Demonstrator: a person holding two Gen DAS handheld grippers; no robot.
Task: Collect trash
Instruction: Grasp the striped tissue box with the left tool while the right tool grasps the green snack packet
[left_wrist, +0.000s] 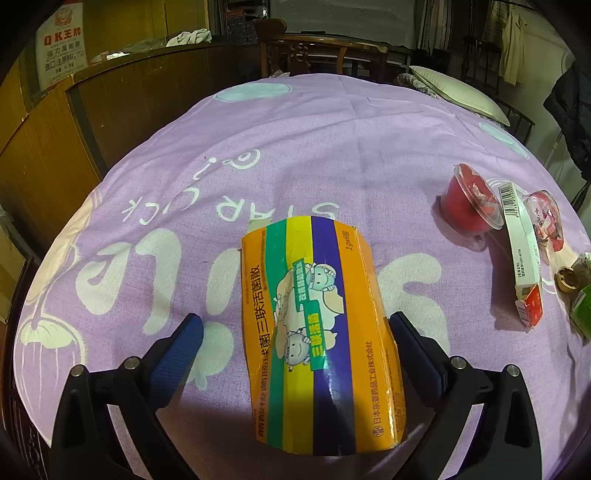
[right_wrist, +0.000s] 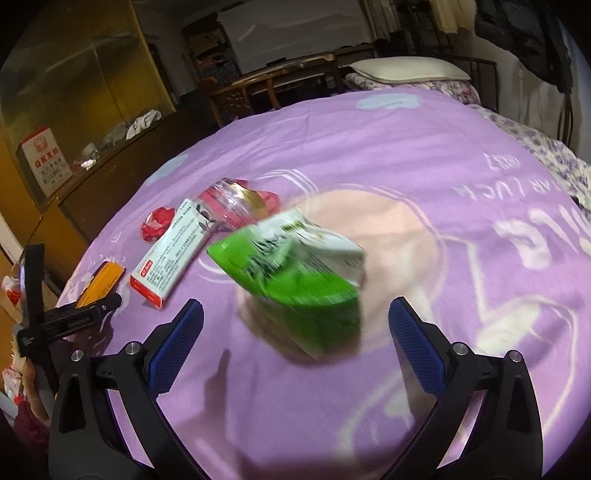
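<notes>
An orange medicine box (left_wrist: 317, 332) with green, yellow and purple stripes lies on the purple bedspread (left_wrist: 295, 147), between the open fingers of my left gripper (left_wrist: 295, 332); the right pad is next to its edge. In the right wrist view, a green and white carton (right_wrist: 295, 266), blurred, lies between the open fingers of my right gripper (right_wrist: 295, 325). Beyond it lie a white and red box (right_wrist: 173, 251), a clear plastic cup (right_wrist: 236, 199) and a red jelly cup (right_wrist: 157, 223). The left gripper and orange box (right_wrist: 99, 284) show at the left.
In the left wrist view, a red cup (left_wrist: 469, 203), a white box (left_wrist: 521, 251), a clear wrapper (left_wrist: 543, 214) and a nutshell (left_wrist: 567, 280) lie at the right. A wooden cabinet (left_wrist: 110, 110) stands left of the bed, a pillow (left_wrist: 458, 88) at the far end.
</notes>
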